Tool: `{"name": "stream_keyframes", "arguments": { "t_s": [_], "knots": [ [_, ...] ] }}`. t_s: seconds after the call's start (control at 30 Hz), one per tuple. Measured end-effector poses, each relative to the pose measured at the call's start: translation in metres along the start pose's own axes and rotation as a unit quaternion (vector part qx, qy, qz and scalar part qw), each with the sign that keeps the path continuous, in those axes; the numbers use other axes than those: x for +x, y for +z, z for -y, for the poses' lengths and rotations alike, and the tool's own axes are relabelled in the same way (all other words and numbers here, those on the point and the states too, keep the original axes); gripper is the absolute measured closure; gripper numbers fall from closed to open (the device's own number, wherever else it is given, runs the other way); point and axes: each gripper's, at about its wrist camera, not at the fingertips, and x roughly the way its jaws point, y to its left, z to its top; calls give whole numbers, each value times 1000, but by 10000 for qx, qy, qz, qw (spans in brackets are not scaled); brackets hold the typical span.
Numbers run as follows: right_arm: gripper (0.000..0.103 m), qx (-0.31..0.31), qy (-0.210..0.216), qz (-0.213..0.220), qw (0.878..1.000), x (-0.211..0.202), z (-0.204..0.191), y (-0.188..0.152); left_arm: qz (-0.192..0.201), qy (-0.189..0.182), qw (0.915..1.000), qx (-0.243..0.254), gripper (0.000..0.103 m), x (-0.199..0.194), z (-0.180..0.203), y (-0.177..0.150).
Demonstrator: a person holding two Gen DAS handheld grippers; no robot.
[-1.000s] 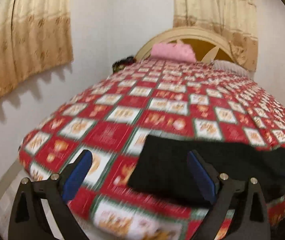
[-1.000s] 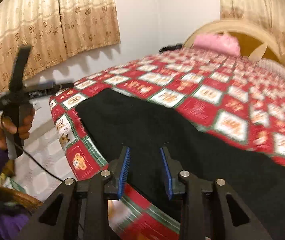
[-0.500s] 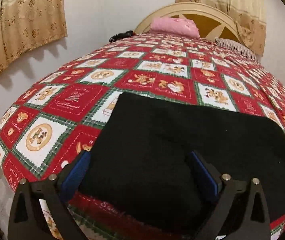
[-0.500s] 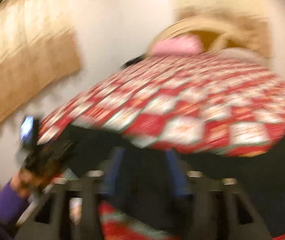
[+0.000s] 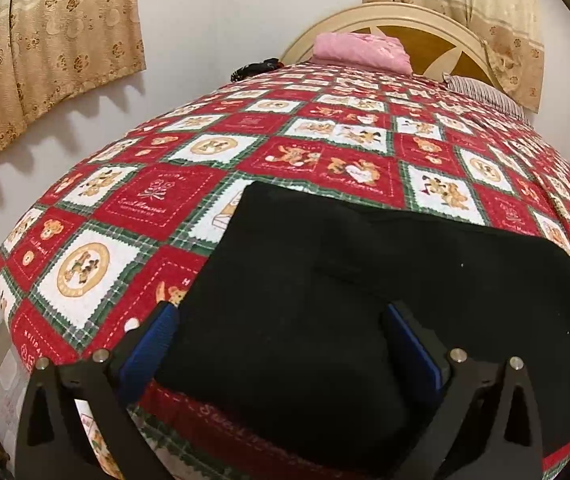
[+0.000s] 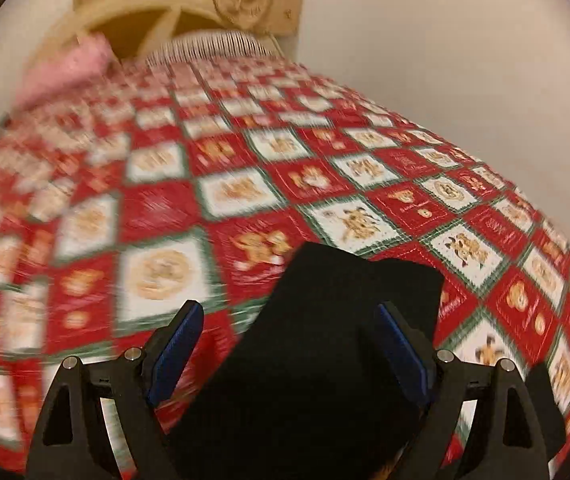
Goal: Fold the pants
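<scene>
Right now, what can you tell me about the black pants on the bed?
The black pants are plain, matte, soft-looking cloth, lying flat along the near edge of the red, white and green patchwork bedspread. In the left wrist view they form a broad slab with a squared corner and a faint seam. In the right wrist view a narrower end points up the bed. The open left claw and open right claw each straddle the cloth; neither visibly pinches it.

Plain black pants [image 5: 325, 300] on red, white and green teddy-bear patchwork bedspread [image 5: 157, 208]; pink pillow [image 5: 361, 50]; beige floral curtains [image 5: 45, 52]; blue tool pads [image 5: 153, 340]
</scene>
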Motion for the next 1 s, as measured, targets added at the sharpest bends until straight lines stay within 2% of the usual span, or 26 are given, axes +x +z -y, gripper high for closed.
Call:
{"name": "stream_keyframes", "arguments": {
  "t_s": [0.03, 0.1, 0.17, 0.2, 0.3, 0.37, 0.43, 0.5, 0.6, 0.7, 0.8, 0.9, 1.0],
  "knots": [
    [27, -54, 32, -185, 9998, 11, 0, 1, 10, 4, 10000, 5, 0, 0, 0, 0],
    [33, -11, 180, -387, 9991, 22, 3, 1, 35, 10, 10000, 6, 0, 0, 0, 0],
    [57, 72, 206, -400, 9990, 23, 9, 1, 50, 21, 10000, 4, 0, 0, 0, 0],
    [72, 40, 211, -414, 9989, 21, 12, 2, 60, 23, 10000, 3, 0, 0, 0, -1],
    [95, 74, 524, -454, 9976, 13, 24, 4, 76, 25, 10000, 5, 0, 0, 0, -1],
    [96, 300, 941, -340, 9945, -8, 31, 3, 69, 23, 10000, 2, 0, 0, 0, -1],
    [96, 593, 1501, 46, 9869, -40, 53, 1, 71, 30, 10000, 3, 0, 0, 0, -1],
    [96, 785, 1860, 479, 9782, -72, 73, -7, 76, 28, 10000, 0, 0, 0, 0, -1],
    [96, 1307, 2239, 1066, 9599, -120, 124, -42, 73, 30, 10000, -1, 0, 0, 0, -1],
    [96, 1763, 2418, 1404, 9438, -143, 170, -88, 67, 40, 10000, 1, 0, 0, 0, -1],
    [96, 2030, 2497, 1469, 9353, -134, 202, -133, 46, 59, 10000, 3, 0, 1, 1, -1],
    [96, 2285, 2518, 1274, 9318, -111, 225, -175, 33, 74, 10000, 2, 0, 1, 1, 0],
    [95, 2342, 2356, 1110, 9366, -98, 233, -207, 25, 90, 10000, 1, 0, 1, 2, 0]
  ]
}}
